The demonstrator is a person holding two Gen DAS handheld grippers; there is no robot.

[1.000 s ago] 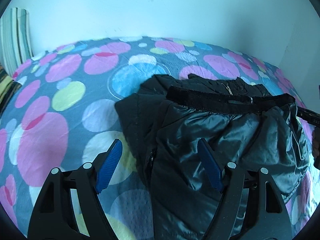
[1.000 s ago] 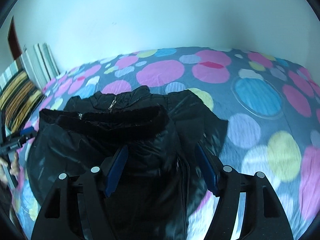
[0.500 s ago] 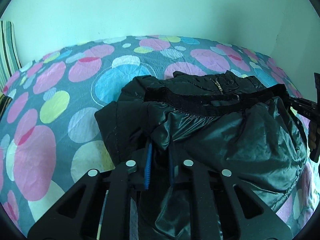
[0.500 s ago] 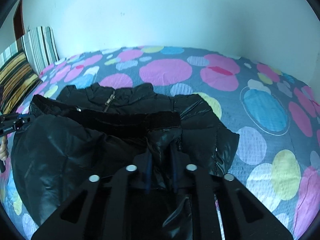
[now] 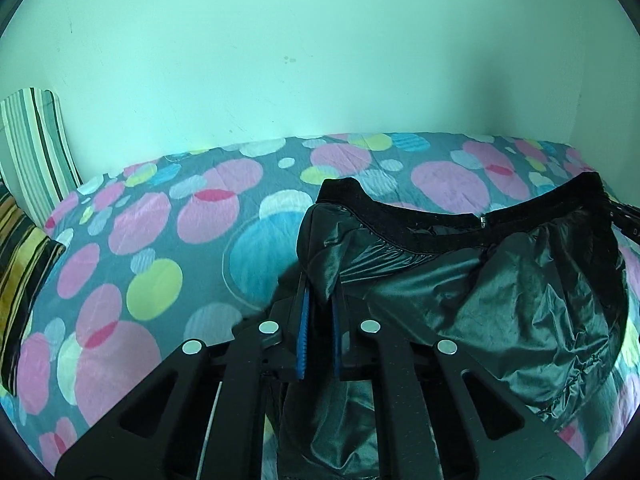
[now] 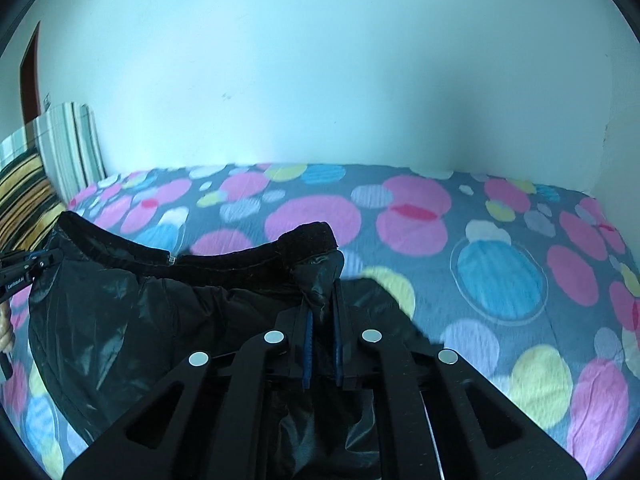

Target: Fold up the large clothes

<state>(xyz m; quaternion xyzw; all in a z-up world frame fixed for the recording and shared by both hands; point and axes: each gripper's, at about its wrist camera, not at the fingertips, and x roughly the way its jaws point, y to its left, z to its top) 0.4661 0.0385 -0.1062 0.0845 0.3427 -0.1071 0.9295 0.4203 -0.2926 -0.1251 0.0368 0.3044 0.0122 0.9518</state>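
L tool [image 5: 320, 300] pinches one corner of the black puffer jacket [image 5: 500, 280] near its dark hem band; R tool [image 6: 323, 304] pinches the opposite corner. Jacket hangs stretched btwn both, lifted above the polka-dot bedsheet [image 5: 160, 240]. Striped pillows [image 5: 36, 148] lean vs wall, far left.

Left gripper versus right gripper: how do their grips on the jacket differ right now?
The left gripper pinches the black jacket at the left end of its fuzzy band, over a blue circle on the bedspread. The right gripper pinches at the band's right end, over a yellow circle. Both are shut on shiny fabric just below the band.
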